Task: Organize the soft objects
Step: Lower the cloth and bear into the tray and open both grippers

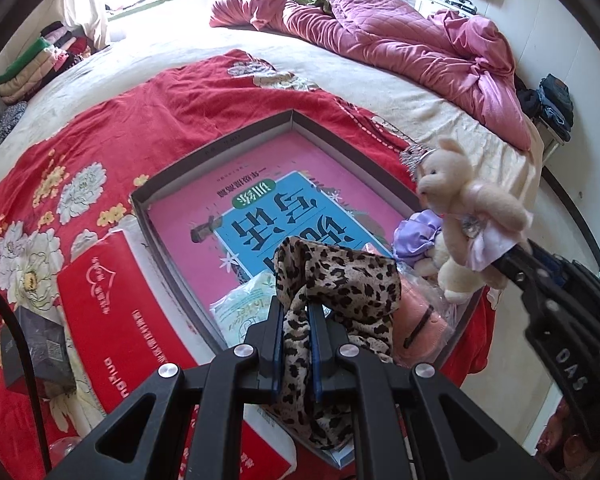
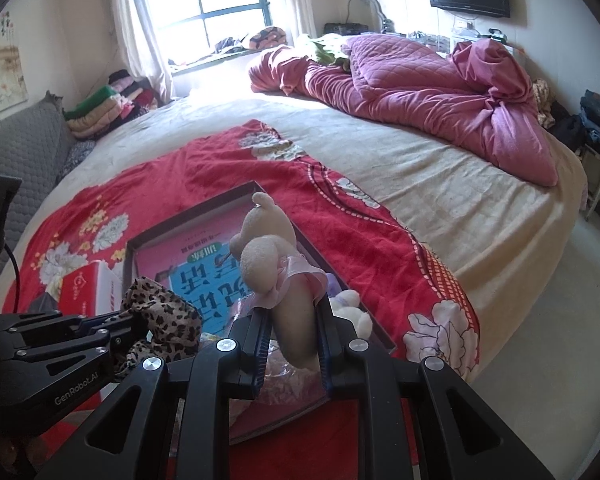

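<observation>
Room: bedroom in daylight; I am working over a wide bed [image 2: 440,208] with a red floral blanket [image 1: 204,96] spread across its near half.
Left claw [image 1: 296,316]: clamped narrow on a crumpled leopard-print fabric scarf [image 1: 340,280], which hangs above the near end of the box.
Right claw [image 2: 292,332]: pinched on the lower body of a cream plush bear in a pink dress [image 2: 272,264], held upright over the box's right side.
Container: shallow dark cardboard box [image 1: 220,146], open-topped, sitting on the blanket.
Contents: a pink and blue book [image 1: 268,216] lies flat on the bottom; a purple ruffled soft thing [image 1: 416,232], another cream plush, a pink item in clear wrap [image 1: 420,320] and a pale packet [image 1: 244,304] crowd the near right corner.
Beside it: a red carton [image 1: 112,312] touches the box's left wall.
Step in hand: I judge both items are bound for the box.
Doing it well: I would carry each low over the bare book cover, clear of the crowded corner, and only then part the pads, so nothing drapes over the rim.
</observation>
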`<action>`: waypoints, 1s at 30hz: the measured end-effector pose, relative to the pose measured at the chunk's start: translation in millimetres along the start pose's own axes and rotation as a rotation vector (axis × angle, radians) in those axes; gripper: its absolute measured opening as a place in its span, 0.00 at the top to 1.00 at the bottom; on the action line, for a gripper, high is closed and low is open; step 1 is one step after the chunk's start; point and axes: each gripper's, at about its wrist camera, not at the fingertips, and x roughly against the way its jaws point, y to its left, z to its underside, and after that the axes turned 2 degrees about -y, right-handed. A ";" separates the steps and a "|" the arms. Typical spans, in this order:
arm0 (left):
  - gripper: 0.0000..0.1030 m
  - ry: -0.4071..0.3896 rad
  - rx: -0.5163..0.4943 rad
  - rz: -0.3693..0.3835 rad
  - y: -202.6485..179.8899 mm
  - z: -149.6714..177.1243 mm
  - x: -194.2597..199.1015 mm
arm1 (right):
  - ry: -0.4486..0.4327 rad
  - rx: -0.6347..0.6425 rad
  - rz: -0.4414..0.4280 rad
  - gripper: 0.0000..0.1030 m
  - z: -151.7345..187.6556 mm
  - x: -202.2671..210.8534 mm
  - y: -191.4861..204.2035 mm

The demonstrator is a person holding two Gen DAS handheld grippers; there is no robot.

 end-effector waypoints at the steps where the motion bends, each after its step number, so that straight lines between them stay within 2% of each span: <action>1: 0.89 0.005 0.000 0.000 0.4 -0.2 -2.6 | 0.004 0.007 0.003 0.80 0.8 -3.2 1.2; 9: 0.89 0.031 0.009 0.011 6.6 -0.5 -16.5 | 0.028 0.076 0.046 0.79 5.4 -30.4 10.7; 23: 0.89 0.046 0.028 0.015 14.3 -11.9 -29.6 | 0.074 0.064 -0.029 0.78 10.9 -48.4 15.7; 30: 0.89 0.050 0.027 0.018 12.1 -14.2 -32.7 | 0.070 0.042 -0.026 0.71 11.2 -46.7 11.8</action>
